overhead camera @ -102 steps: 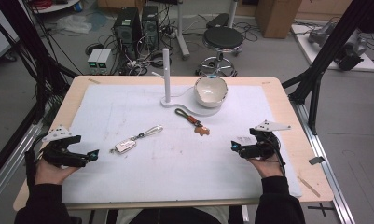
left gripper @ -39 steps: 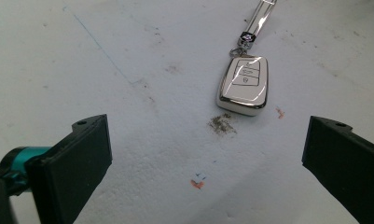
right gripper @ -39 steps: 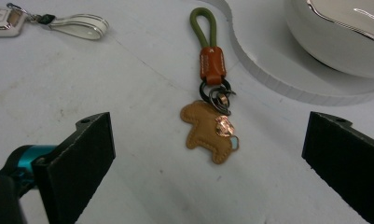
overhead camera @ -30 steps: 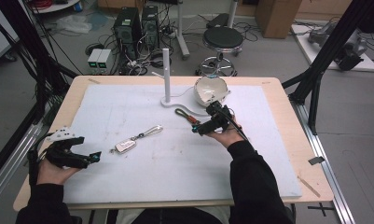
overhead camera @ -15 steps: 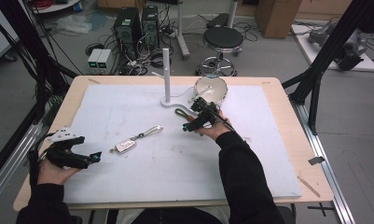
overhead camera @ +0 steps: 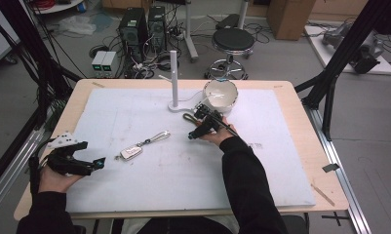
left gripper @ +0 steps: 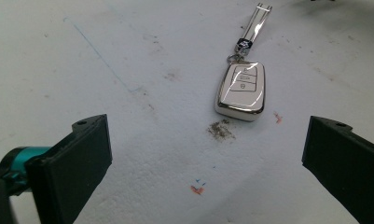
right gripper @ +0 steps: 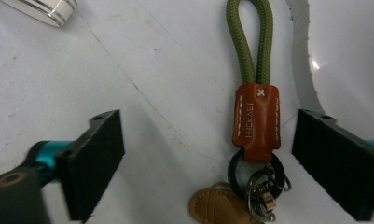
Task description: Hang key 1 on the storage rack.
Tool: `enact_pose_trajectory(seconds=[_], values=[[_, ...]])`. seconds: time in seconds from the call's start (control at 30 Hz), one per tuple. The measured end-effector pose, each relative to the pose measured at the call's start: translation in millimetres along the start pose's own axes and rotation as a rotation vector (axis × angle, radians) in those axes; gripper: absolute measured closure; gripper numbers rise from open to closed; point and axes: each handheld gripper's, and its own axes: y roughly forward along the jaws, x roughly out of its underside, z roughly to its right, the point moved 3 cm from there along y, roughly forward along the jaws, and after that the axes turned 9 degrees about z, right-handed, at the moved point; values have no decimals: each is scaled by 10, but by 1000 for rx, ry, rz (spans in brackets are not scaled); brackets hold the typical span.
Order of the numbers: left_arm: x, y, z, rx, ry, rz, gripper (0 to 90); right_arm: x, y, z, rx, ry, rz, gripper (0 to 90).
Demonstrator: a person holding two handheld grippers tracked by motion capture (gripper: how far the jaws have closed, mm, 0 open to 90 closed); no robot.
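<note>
Your right tool [right gripper: 208, 158] gapes released around the rope keychain [right gripper: 257, 119]; your left tool [left gripper: 205, 163], released, faces the car key fob [left gripper: 241, 91] at 12 o'clock.

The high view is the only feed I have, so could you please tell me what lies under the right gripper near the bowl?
Observer: A keychain lies between the open jaws of the right gripper: an olive cord loop in a brown leather sleeve.
Operator: Thank you. Does anything hang from it?
Observer: Yes, dark metal rings and a tan leather tag at its near end.
Operator: And could you describe what the left gripper faces?
Observer: A white car key fob with three buttons lies ahead of the open jaws of the left gripper, untouched.
</note>
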Motion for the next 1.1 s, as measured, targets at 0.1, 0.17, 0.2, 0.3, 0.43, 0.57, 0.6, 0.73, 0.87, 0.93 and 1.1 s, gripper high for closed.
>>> enact_pose_trajectory(seconds=[0.1,0.17,0.2,0.3,0.43,0.57,0.6,0.73,0.87,0.93,1.1], values=[[1,2,0,0,2,-2,18,-3,16,30,3,25,5,216],[1,3,-1,-1,2,-1,18,0,20,46,11,32,1,281],[2,1,-6,0,7,-6,18,6,21,53,21,34,-4,312],[4,6,-1,0,12,-9,18,20,19,96,36,60,-9,389],[7,13,3,1,10,-11,18,12,-9,137,66,91,7,485],[6,10,0,1,12,-9,18,24,-7,173,72,121,-1,588],[5,5,-3,3,15,-8,18,26,-8,175,75,125,-1,624],[2,3,-3,1,10,0,18,25,-25,184,89,122,-2,690],[5,8,1,1,16,-8,18,20,-35,169,114,102,-3,713],[5,7,1,1,16,-8,18,22,-38,165,116,99,-3,716],[6,5,-3,8,12,-5,18,18,-70,147,102,111,2,718]])
